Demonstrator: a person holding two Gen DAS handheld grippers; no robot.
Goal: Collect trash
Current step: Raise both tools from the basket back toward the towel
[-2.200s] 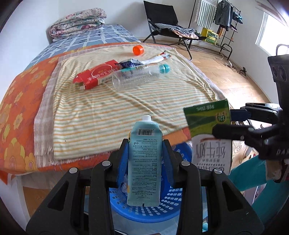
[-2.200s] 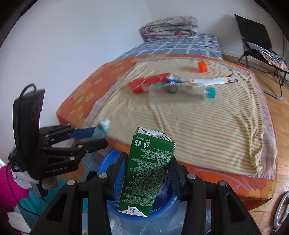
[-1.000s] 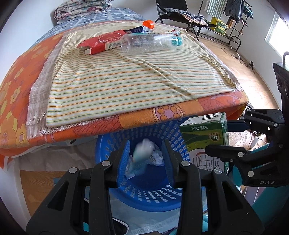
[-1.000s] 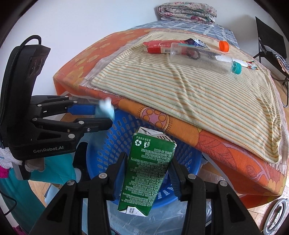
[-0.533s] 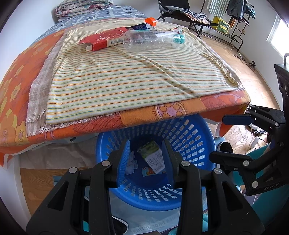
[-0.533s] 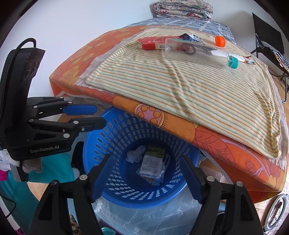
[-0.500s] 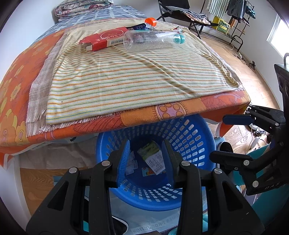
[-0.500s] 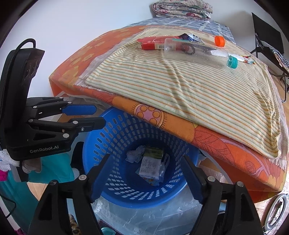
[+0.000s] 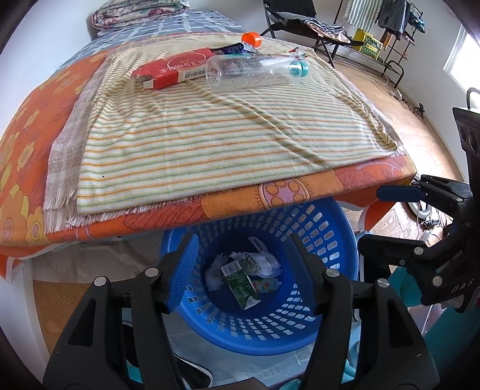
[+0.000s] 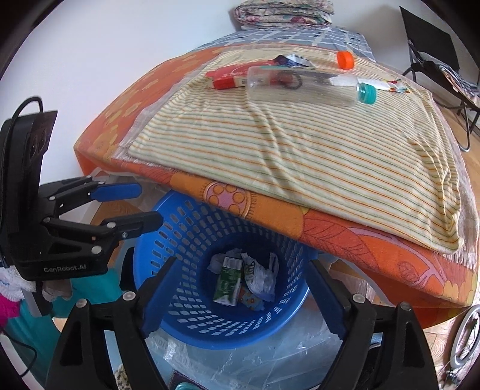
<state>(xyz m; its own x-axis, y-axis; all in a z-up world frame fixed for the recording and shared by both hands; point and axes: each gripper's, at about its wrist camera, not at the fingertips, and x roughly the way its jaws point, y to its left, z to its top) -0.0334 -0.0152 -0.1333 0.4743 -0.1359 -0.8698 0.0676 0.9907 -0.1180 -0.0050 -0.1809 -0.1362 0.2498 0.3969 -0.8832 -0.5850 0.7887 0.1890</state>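
A blue perforated basket [image 9: 324,228] [image 10: 168,228] stands on the floor at the bed's foot. In it lie a green carton [image 9: 238,283] [image 10: 227,280], crumpled white plastic [image 9: 261,262] and paper scraps. My left gripper [image 9: 241,264] [image 10: 144,207] is open and empty above the basket. My right gripper [image 10: 240,288] [image 9: 381,219] is open and empty above it too. On the striped blanket lie a clear bottle [image 9: 255,70] [image 10: 306,85], a red box [image 9: 174,67] [image 10: 231,76], an orange cap [image 9: 251,38] [image 10: 345,59] and wrappers [image 10: 390,85].
The bed [image 9: 150,144] overhangs the basket's far rim. Clear plastic sheeting [image 10: 255,363] lies on the floor under the basket. A folding chair [image 9: 300,18] and a clothes rack [image 9: 390,27] stand beyond the bed on wooden floor. A folded quilt [image 10: 282,13] lies at the bed's head.
Both grippers opened and dropped their loads into the basket: the left its teal pouch, the right the green carton. The carton now lies settled in the basket. The left jaws stand wider.
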